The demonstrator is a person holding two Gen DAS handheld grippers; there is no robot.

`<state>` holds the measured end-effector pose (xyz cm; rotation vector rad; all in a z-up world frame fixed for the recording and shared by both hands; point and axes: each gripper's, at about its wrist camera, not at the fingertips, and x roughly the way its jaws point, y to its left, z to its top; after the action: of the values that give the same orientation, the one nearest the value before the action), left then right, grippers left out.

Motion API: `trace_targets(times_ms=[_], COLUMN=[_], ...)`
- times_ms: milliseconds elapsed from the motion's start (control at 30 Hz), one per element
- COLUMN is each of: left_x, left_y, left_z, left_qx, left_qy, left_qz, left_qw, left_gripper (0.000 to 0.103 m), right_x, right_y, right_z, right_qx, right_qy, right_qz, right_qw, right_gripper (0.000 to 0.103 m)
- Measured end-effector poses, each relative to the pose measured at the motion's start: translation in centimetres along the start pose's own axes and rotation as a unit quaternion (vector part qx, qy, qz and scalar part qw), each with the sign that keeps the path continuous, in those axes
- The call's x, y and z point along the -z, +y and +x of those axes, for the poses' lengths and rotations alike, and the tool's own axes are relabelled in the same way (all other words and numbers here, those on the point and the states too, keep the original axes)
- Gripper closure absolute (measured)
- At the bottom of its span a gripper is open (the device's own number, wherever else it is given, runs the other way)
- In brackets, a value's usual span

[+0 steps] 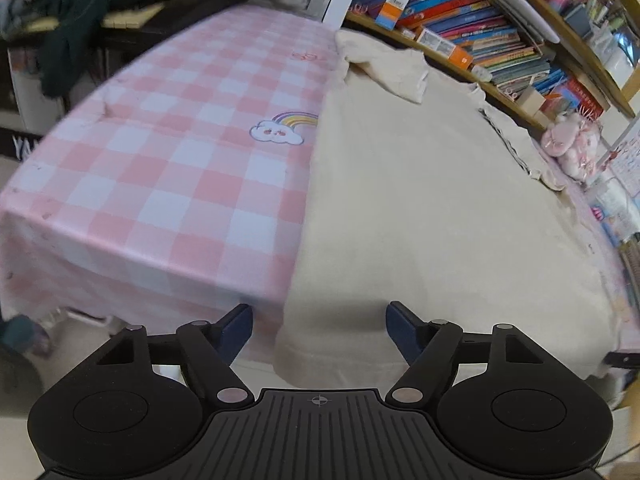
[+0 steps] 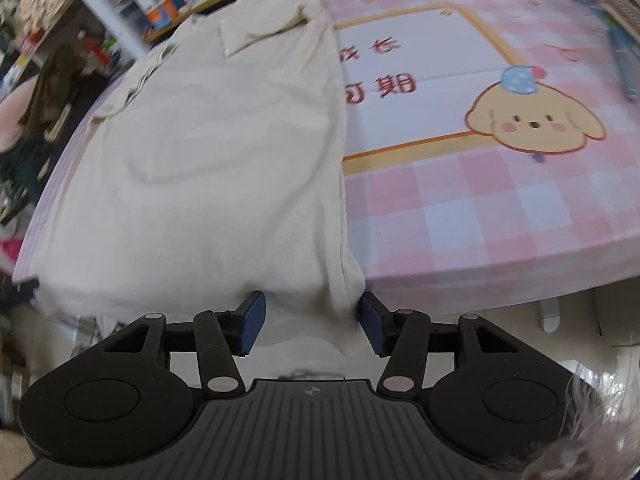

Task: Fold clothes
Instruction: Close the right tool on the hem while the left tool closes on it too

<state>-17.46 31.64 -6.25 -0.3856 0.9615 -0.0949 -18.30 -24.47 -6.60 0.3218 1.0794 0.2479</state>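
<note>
A cream polo shirt (image 1: 420, 200) lies flat along the table, collar at the far end, both sleeves folded in over the body. Its hem hangs over the near table edge. My left gripper (image 1: 320, 332) stands open just in front of the hem's left corner, nothing between its blue pads (image 1: 236, 330). In the right wrist view the same shirt (image 2: 208, 168) fills the left half. My right gripper (image 2: 310, 322) is open at the hem's right corner, with the cloth's folded edge hanging between the jaws near the right pad (image 2: 374, 326).
The table wears a pink and white checked cloth (image 1: 160, 184) with a rainbow cloud print and a puppy picture (image 2: 536, 120). Bookshelves (image 1: 500, 32) run behind the far side. A pink plush toy (image 1: 568, 144) and pens (image 2: 624, 64) lie near the edges.
</note>
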Motion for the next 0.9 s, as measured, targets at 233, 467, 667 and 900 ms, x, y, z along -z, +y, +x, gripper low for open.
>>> trace_targets(times_ms=[233, 467, 667, 900], left_x=[-0.1, 0.0, 0.0, 0.2], left_y=[1.8, 2.7, 3.2, 3.7], left_z=[0.7, 1.3, 1.5, 1.8], left_qx=[0.043, 0.067, 0.077, 0.095], left_qy=[0.014, 0.014, 0.017, 0.016], left_qz=[-0.042, -0.079, -0.079, -0.088], left_qw=[0.9981, 0.9945, 0.9937, 0.9914], left_gripper=[0.028, 0.029, 0.028, 0.027], right_x=[-0.8, -0.9, -1.1, -1.7], right_y=[-1.1, -1.2, -1.1, -0.6], right_z=[1.1, 0.7, 0.8, 1.5], right_qx=[-0.016, -0.021, -0.010, -0.003], right_qy=[0.032, 0.033, 0.039, 0.055], right_qz=[0.017, 0.017, 0.009, -0.003], right_qw=[0.999, 0.999, 0.999, 0.998], right_gripper=[0.054, 0.065, 0.064, 0.063])
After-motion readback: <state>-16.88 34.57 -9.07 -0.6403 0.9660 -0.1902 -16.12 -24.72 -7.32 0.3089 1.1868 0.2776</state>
